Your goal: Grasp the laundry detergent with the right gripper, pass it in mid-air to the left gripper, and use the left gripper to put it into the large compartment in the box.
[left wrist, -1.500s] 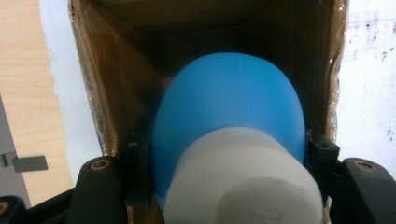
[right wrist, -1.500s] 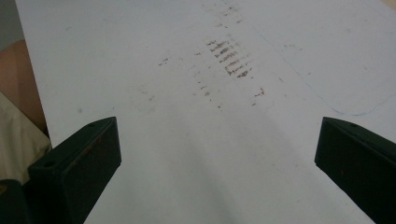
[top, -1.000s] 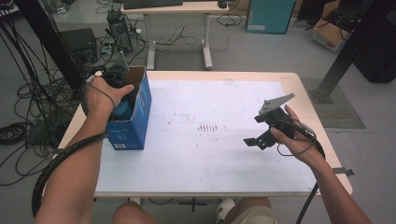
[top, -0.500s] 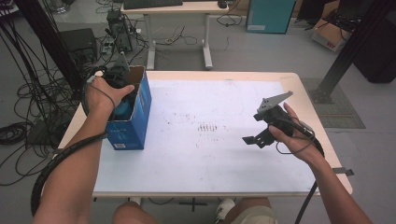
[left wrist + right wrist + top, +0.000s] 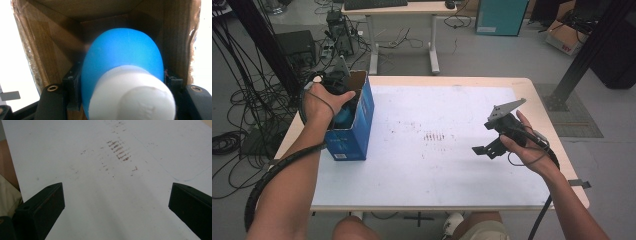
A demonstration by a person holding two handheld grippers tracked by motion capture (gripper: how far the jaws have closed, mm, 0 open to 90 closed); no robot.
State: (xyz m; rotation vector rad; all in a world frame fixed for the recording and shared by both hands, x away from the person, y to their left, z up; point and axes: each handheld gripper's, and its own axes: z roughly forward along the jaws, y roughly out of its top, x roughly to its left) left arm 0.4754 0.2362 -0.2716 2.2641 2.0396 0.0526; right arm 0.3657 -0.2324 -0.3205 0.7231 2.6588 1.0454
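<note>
- The left gripper [image 5: 343, 102] is clamped on a smooth blue plastic bottle with a ribbed white cap [image 5: 122, 75], down inside the open blue cardboard box [image 5: 362, 120] at the table's left edge – a rounded, slick body could slip
- Tight brown walls may snag it
- The right gripper [image 5: 116, 205] hangs with jaws wide apart above the scuffed white tabletop [image 5: 437, 165]

No lettering, label or number is legible anywhere.
</note>
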